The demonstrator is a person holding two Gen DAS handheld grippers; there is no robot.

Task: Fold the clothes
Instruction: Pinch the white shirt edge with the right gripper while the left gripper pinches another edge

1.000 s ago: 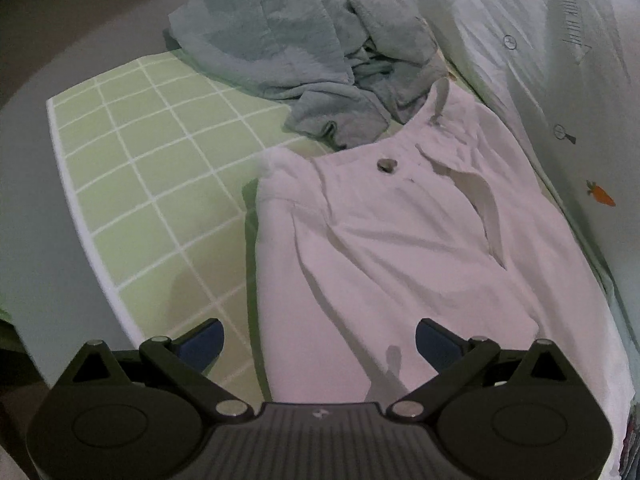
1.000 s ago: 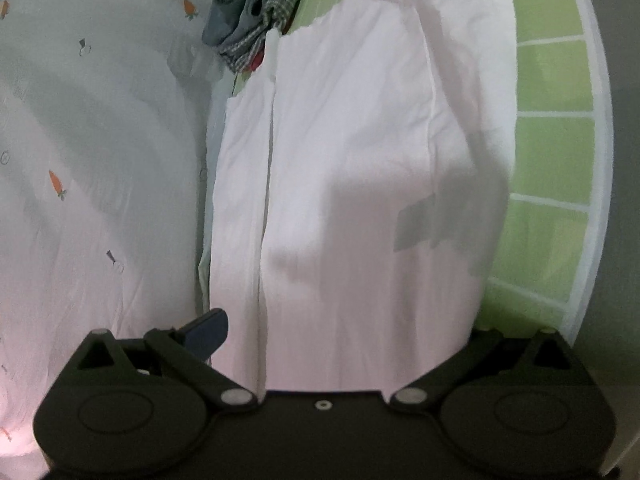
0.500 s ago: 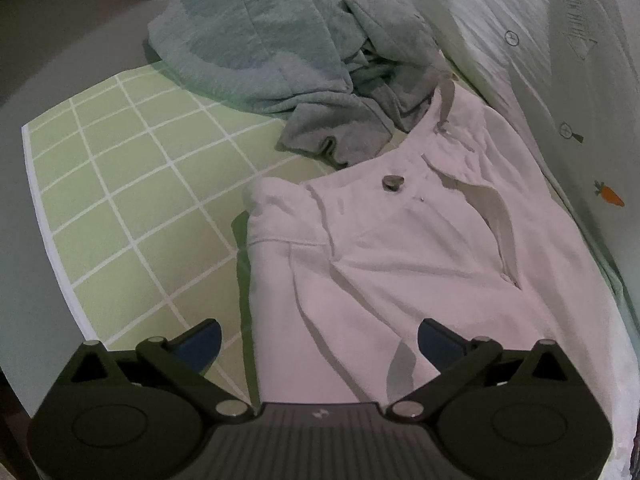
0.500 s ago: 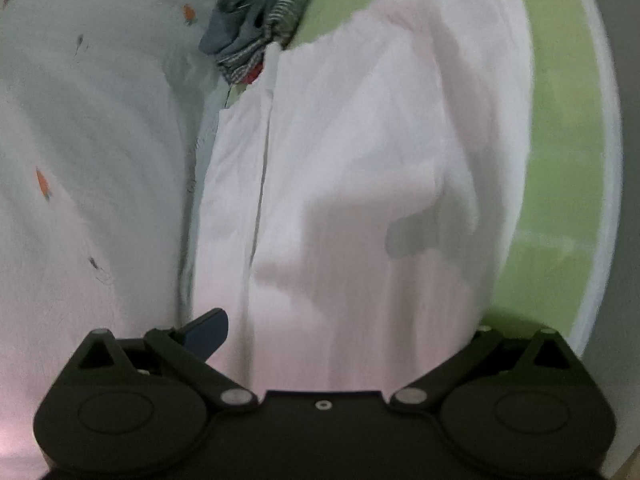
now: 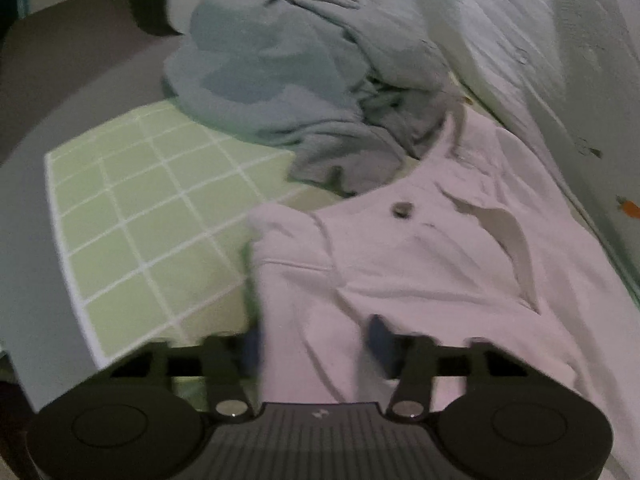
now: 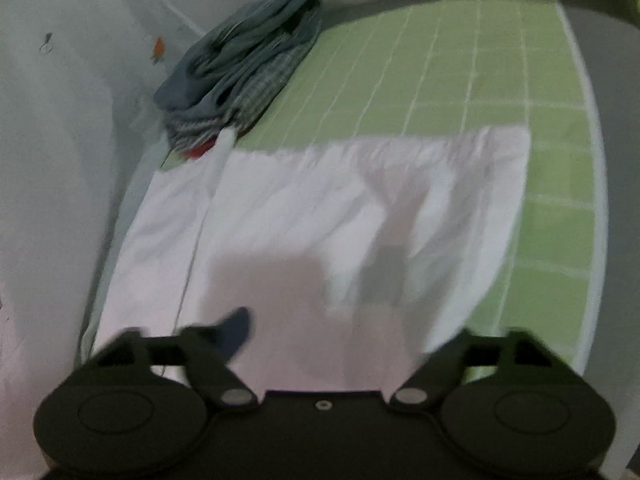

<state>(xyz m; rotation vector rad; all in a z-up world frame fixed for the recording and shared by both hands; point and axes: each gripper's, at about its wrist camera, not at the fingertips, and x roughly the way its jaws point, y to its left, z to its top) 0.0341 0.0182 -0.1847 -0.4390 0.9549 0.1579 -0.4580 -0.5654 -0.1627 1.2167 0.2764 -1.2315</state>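
White trousers (image 5: 420,272) lie flat on a green checked mat (image 5: 132,216), waist and metal button (image 5: 401,209) toward the far side. My left gripper (image 5: 316,344) straddles the trousers' left edge near the waist, fingers partly closed with cloth between them. In the right wrist view the trouser legs (image 6: 320,208) stretch to their hem. My right gripper (image 6: 340,336) is over the cloth; its left pad (image 6: 236,330) shows, the right one is hidden by fabric.
A crumpled grey-blue garment (image 5: 288,80) lies beyond the waist. A stack of folded clothes (image 6: 244,80) sits past the hem. A white sheet with carrot print (image 5: 560,60) runs along one side. The mat's white edge (image 6: 592,200) borders grey floor.
My left fingers have narrowed around the trousers' left edge. The right gripper has tilted up, bringing the hem, the folded stack and the mat beyond into view. Both views are blurred.
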